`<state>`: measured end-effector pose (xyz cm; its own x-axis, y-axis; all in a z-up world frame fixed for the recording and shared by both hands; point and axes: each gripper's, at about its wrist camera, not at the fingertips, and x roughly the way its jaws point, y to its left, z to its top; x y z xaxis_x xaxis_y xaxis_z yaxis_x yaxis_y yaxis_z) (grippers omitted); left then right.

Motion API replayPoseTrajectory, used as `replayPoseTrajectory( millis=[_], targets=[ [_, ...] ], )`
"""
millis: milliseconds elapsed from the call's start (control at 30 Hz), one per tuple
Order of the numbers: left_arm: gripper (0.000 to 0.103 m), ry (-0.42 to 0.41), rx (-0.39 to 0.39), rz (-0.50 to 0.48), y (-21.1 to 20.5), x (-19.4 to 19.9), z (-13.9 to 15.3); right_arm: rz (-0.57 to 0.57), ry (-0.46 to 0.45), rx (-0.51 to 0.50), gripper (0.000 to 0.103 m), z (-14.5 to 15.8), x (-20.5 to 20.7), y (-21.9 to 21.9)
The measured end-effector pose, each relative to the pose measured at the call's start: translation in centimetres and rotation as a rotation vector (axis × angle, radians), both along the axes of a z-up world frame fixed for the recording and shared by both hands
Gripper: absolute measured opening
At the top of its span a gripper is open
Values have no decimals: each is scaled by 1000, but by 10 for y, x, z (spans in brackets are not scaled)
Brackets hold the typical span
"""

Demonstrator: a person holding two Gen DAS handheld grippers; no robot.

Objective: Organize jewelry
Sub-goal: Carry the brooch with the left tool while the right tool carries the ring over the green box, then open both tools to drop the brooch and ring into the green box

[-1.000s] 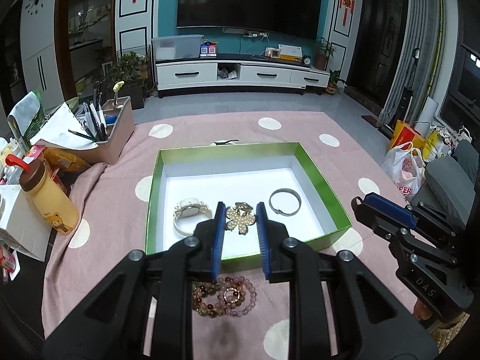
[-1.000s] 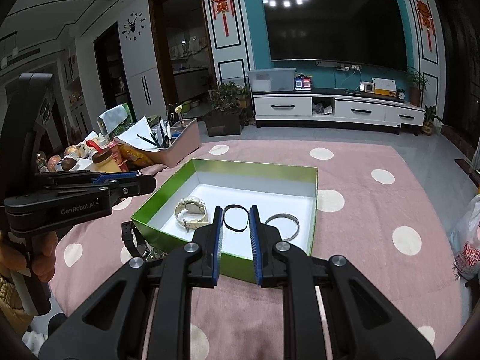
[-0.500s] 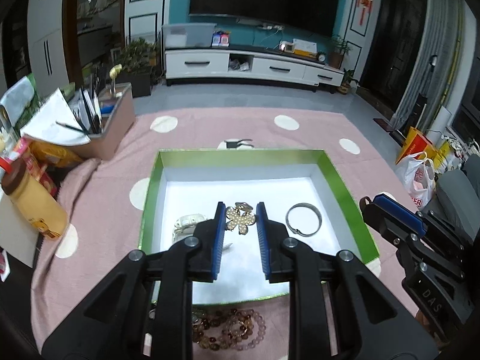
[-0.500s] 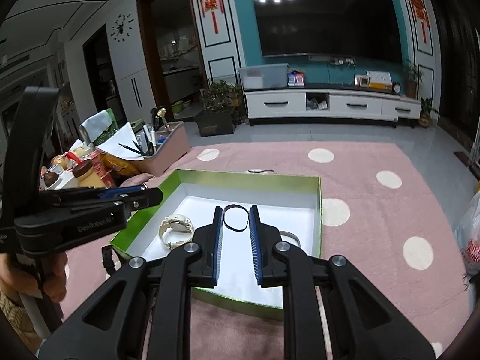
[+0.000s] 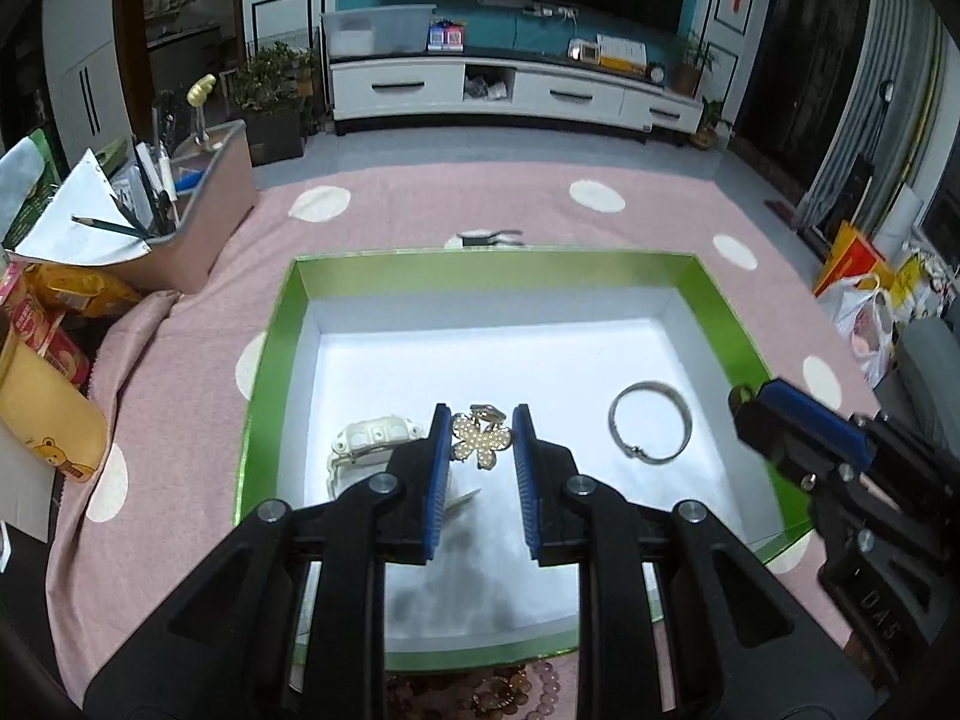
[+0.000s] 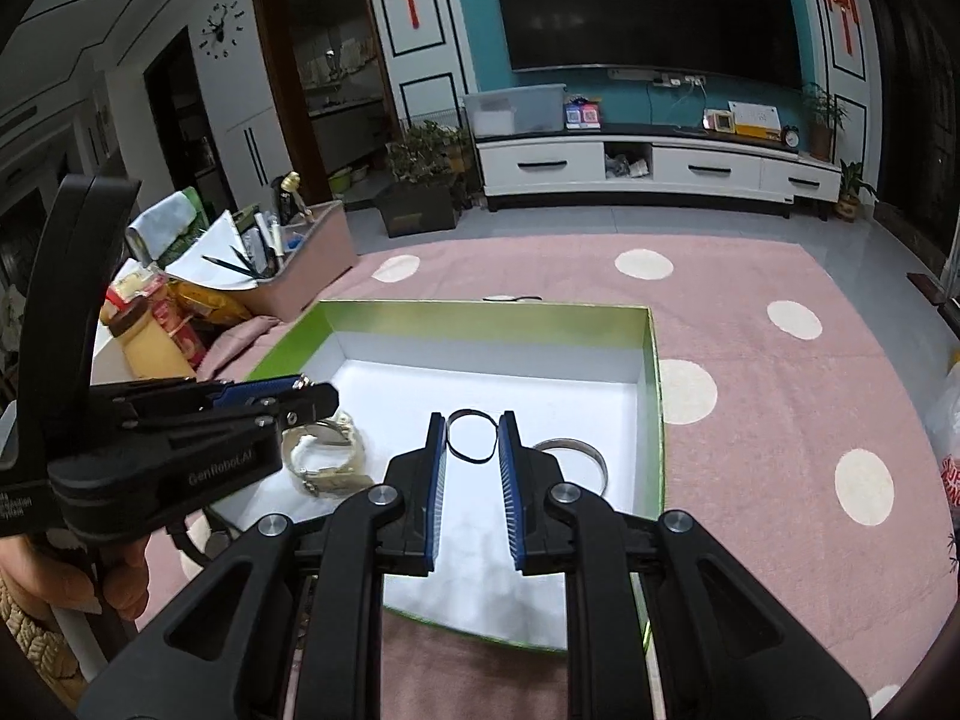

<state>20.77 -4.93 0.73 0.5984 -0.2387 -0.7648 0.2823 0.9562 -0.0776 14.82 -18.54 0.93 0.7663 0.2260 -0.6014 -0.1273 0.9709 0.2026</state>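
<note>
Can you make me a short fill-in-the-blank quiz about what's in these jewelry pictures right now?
1. The left gripper holds a pearl brooch shaped like a ____.
2. The right gripper holds a thin ____ hair tie.
3. The box has green walls and a ____ floor.
4. The silver bangle lies inside the box, on the ____ side of the brooch.

Answers: flower; black; white; right

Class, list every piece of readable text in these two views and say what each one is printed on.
"GenRobot.AI": side of the left gripper, seen from the right wrist.
"DAS": body of the right gripper, seen from the left wrist.
Red print on the white bag: cut off, unreadable.
Snack packets and TV-stand boxes: too small to read.
</note>
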Motion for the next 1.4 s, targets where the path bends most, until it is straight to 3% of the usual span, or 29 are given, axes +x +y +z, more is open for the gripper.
replayPoseTrajectory(
  millis=[800, 1400],
  targets=[
    [20, 110, 120, -21, -9, 26, -32, -7, 172, -38, 17, -30, 39, 8],
    [21, 159, 169, -10, -11, 30, -40, -19, 199, -38, 17, -35, 45, 9]
  ],
)
